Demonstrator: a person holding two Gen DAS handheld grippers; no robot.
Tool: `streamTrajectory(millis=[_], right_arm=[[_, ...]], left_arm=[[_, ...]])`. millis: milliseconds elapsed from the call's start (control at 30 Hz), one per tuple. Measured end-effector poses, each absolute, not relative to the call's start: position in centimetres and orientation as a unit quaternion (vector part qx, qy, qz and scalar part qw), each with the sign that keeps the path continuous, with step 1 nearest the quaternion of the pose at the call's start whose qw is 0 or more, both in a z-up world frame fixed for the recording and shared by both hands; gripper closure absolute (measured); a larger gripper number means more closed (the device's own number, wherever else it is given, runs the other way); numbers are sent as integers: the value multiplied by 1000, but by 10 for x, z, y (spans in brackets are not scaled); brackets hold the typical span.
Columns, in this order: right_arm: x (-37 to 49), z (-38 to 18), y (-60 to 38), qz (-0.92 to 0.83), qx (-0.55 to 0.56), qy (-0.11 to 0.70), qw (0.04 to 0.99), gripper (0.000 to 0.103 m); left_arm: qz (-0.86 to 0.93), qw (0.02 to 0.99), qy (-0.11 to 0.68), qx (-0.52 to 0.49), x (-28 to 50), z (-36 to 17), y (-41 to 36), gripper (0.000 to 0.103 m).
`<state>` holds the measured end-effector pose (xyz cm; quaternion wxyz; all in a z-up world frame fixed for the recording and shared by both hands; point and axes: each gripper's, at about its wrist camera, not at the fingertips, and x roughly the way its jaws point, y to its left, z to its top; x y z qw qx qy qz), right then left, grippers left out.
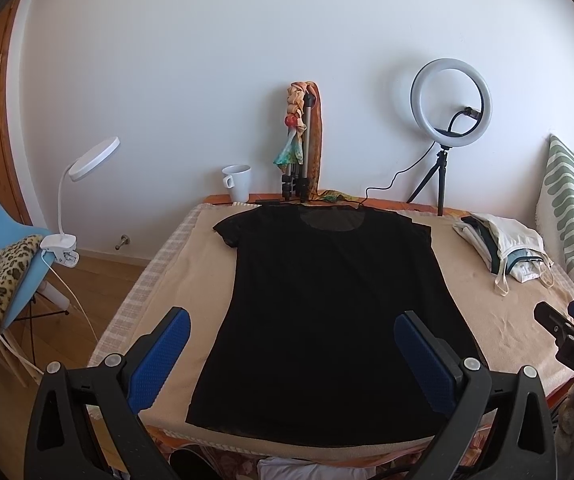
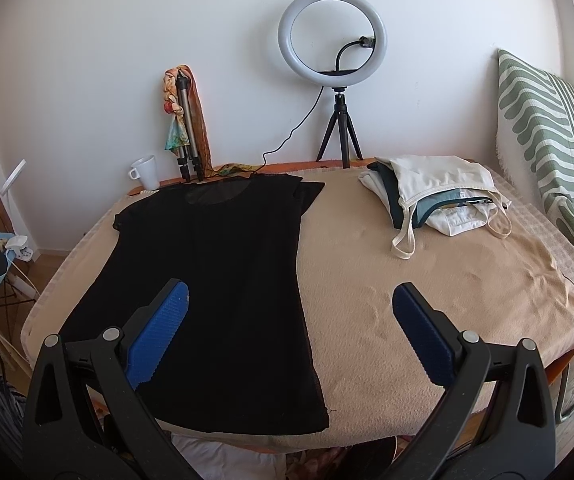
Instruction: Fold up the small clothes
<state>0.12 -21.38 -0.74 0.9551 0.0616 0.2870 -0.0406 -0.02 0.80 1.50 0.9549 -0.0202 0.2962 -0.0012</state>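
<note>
We judged the thin black mesh T-shirt (image 1: 327, 312) light and limp; near hem corners suited our wide-open left gripper (image 1: 291, 354) and right gripper (image 2: 289, 326).

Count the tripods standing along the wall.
2: a folded silver tripod draped with scarves, right of the mug, and a black tripod holding the ring light. Others may be hidden.
</note>
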Motion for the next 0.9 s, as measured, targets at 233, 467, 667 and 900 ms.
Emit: streamTrajectory(millis=[233, 467, 667, 900], right_arm=[[1, -9, -214, -40, 62, 287, 955, 0], [2, -10, -212, -40, 61, 289, 954, 0], [2, -12, -211, -40, 62, 290, 954, 0], [4, -13, -211, -40, 62, 292, 954, 0]], left_arm=[[-1, 955, 297, -21, 1, 16, 8, 0], [-1, 955, 297, -21, 1, 16, 8, 0], [0, 954, 298, -21, 2, 16, 8, 0], [1, 954, 299, -20, 4, 14, 9, 0]])
